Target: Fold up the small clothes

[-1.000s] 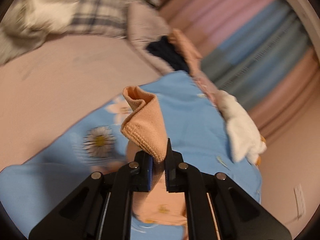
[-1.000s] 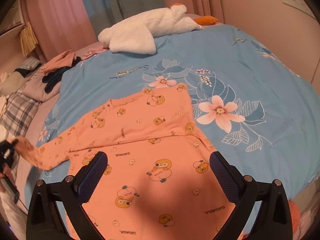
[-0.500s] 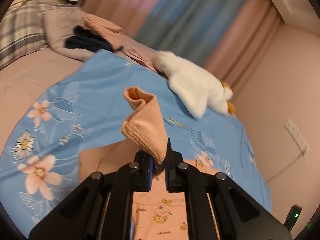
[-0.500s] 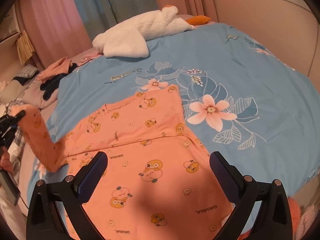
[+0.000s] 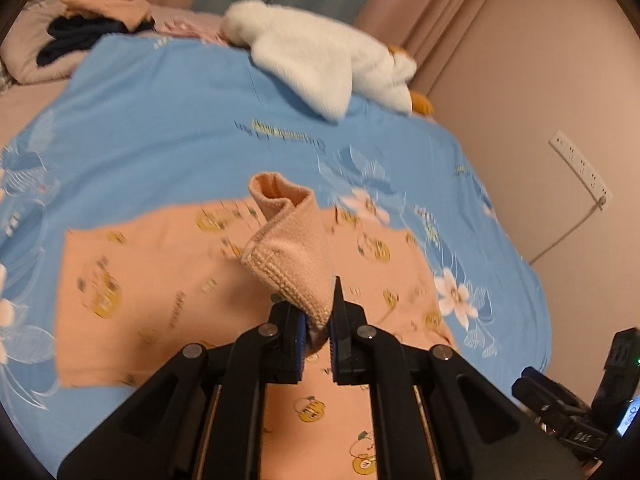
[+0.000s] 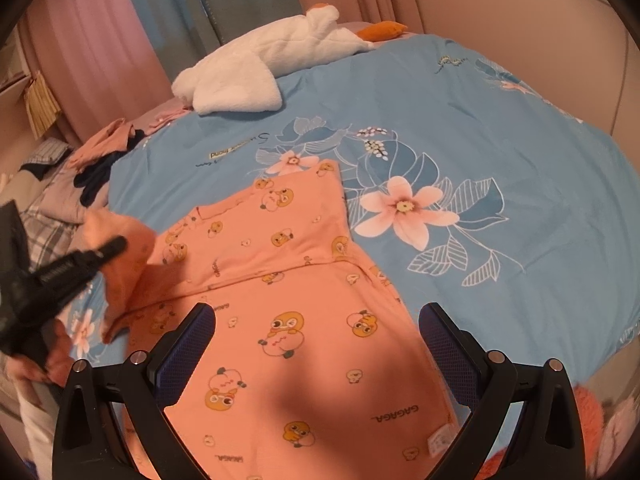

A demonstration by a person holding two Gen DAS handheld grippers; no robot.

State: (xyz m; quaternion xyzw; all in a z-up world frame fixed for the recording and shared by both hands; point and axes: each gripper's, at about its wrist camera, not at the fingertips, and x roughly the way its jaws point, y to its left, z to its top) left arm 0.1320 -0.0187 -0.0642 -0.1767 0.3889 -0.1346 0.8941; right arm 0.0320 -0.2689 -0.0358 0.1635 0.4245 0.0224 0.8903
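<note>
Left claw [image 5: 318,338], clamped on the sleeve cuff [image 5: 288,248], has swung it over the orange top [image 6: 304,340], starting the fold; right claw [image 6: 316,356] hangs apart

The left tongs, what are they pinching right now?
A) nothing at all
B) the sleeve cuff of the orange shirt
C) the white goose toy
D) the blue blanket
B. In the left wrist view the left tongs are closed on the ribbed sleeve cuff of the orange shirt, lifting it off the blue blanket; the white goose toy lies untouched at the far end.
</note>
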